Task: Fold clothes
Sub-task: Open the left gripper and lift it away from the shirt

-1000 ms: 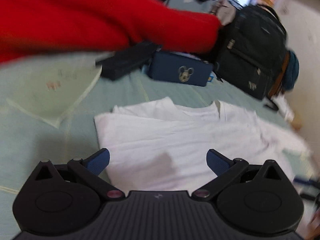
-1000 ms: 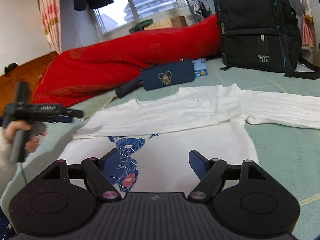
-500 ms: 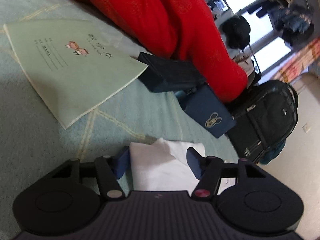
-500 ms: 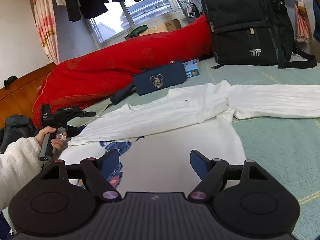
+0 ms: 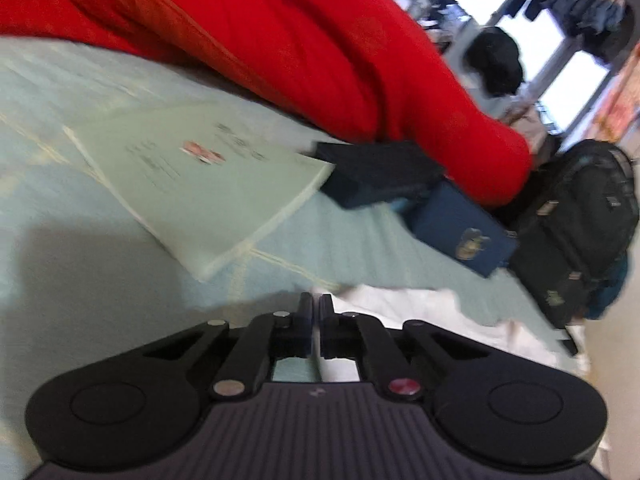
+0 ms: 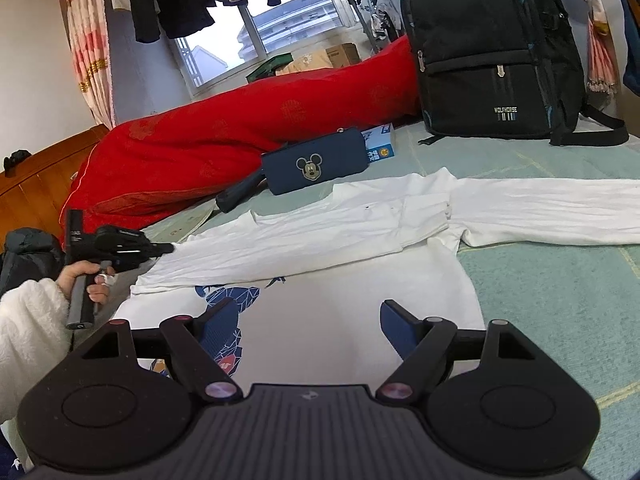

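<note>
A white long-sleeved shirt (image 6: pixel 340 320) with a blue print lies flat on the pale green bed cover (image 6: pixel 560 300). One sleeve is folded across its chest and the other stretches out to the right. My left gripper (image 5: pixel 316 304) is shut on the end of the folded sleeve (image 5: pixel 420 308), whose white cloth runs between and under its fingers. The right wrist view shows that gripper (image 6: pixel 170 247) at the sleeve's left tip, held by a hand in a fluffy white sleeve (image 6: pixel 28 320). My right gripper (image 6: pixel 308 306) hovers open over the shirt's lower body with nothing between its fingers.
A red quilt (image 6: pixel 240 140) lies along the back. In front of it are a navy Mickey pouch (image 6: pixel 316 164), a dark case (image 5: pixel 376 168) and a pale green booklet (image 5: pixel 208 184). A black backpack (image 6: pixel 492 52) stands at the back right.
My left gripper has swung from over the shirt to the sleeve's end, sunk towards the bed and closed its jaws on the cloth. The right gripper has stayed put and open.
</note>
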Available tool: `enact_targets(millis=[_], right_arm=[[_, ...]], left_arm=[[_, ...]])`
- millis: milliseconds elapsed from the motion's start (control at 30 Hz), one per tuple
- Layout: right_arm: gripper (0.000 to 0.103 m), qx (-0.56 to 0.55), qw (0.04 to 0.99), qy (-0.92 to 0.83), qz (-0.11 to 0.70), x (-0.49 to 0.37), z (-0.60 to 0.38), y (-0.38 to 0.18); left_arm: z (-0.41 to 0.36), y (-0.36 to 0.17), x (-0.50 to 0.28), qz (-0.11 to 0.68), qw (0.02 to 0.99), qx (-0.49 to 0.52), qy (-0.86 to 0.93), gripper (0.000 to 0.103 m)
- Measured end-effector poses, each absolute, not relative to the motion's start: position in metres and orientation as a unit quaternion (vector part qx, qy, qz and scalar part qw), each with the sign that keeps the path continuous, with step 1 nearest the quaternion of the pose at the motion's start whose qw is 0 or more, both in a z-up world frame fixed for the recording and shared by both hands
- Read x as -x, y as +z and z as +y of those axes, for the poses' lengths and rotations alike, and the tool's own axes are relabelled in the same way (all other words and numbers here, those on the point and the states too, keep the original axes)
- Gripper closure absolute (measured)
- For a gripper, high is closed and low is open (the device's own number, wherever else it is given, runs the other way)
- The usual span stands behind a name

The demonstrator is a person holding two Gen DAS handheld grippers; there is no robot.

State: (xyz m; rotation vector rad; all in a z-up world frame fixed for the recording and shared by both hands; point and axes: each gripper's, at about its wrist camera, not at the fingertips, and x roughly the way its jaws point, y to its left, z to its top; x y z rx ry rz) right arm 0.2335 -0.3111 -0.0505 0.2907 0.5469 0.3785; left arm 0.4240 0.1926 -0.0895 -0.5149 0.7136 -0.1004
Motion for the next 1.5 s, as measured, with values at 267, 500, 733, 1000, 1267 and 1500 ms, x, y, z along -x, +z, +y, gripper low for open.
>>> enact_targets(millis=[267,500,733,1000,1267,1500], right_arm=[[0.021,-0.143,0.935,0.188,0.264,-0.232,-0.309,-0.048],[0.021,-0.137,0.935,0.18,0.273,-0.234,-0.306,-0.05],[0.02,-0.138,0.938,0.174,0.267,-0.231,-0.313,-0.049],[0.02,-0.138,0.936,0.178,0.27,-0.232,-0.311,-0.05],[0.015,-0.126,0.941,0.166,0.265,-0.221,-0.313,-0.036],[0.008,-0.118,0.943,0.17,0.262,-0.198,-0.312,-0.014]], left_arm=[[0.176,-0.06,-0.416,0.341,0.92,0.178,-0.069,0.103],[0.118,-0.064,-0.452,0.384,0.9,0.155,-0.134,0.094],[0.115,-0.068,-0.477,0.392,0.913,0.108,-0.039,0.094],[0.079,-0.055,-0.461,0.39,0.913,0.038,-0.111,0.058],[0.069,-0.057,-0.472,0.405,0.91,0.047,-0.069,0.056],[0.062,0.017,-0.397,0.369,0.923,-0.042,-0.098,0.03]])
